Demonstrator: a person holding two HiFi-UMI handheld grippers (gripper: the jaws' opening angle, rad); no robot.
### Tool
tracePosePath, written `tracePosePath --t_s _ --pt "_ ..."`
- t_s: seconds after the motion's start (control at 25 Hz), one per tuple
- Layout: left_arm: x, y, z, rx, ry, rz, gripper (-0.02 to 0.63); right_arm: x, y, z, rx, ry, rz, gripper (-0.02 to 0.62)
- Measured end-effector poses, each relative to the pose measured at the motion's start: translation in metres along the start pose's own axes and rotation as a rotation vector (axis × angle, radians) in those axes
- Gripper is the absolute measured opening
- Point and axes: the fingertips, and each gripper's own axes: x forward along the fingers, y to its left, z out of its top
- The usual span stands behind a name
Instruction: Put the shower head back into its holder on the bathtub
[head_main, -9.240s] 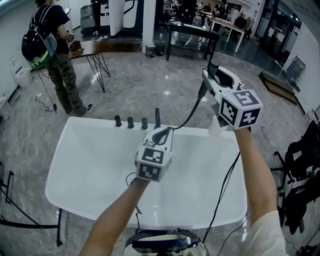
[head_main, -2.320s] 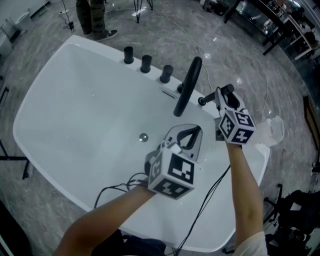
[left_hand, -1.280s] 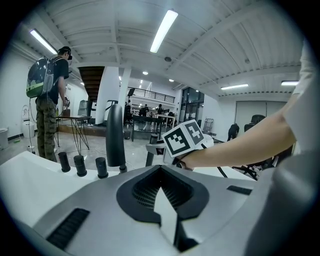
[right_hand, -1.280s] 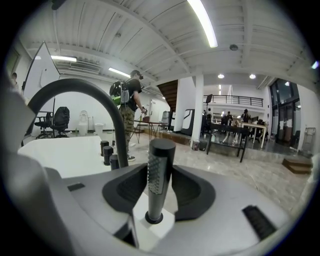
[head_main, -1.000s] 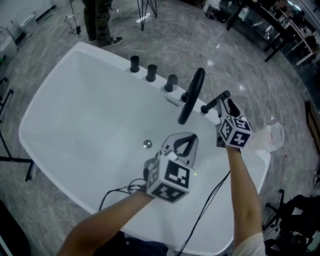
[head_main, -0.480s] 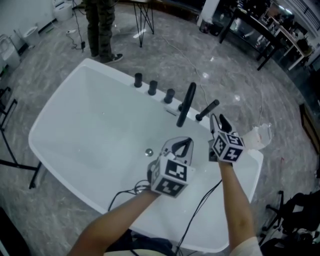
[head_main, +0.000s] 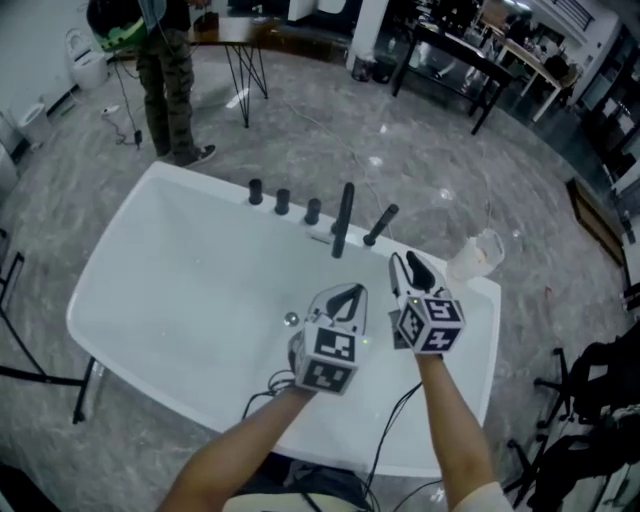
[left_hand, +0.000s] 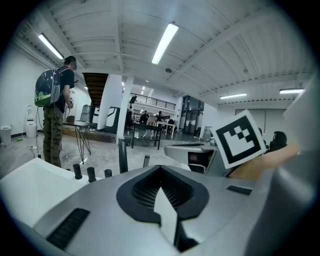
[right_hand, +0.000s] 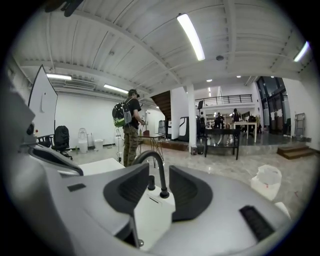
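Shower head (head_main: 381, 224): stands on the far rim of the bathtub (head_main: 478, 310), centre of head view, foot in its holder (head_main: 369, 241), just right of the tall faucet (head_main: 343, 218). Long axis tilts from foot at lower left to tip at upper right. Looks seated; task judged done or nearly so.

Right gripper (head_main: 405, 260): directly below the shower head in frame, near but apart, and the nearer of the two. Its jaws are apart and have just been closing a little, with nothing between them.

Left gripper (head_main: 352, 292): lower left of the right one, over the basin, jaws together, empty.

Any correction would fall to the right gripper, reaching up-frame.
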Motion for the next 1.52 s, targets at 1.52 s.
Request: tracePosePath --t_s 1.52 --pt "-0.299 -0.159 -0.051 0.09 -0.068 -0.074 0.005 -0.369 0.209 -0.014 0.064 -0.186 -0.062 0.005"
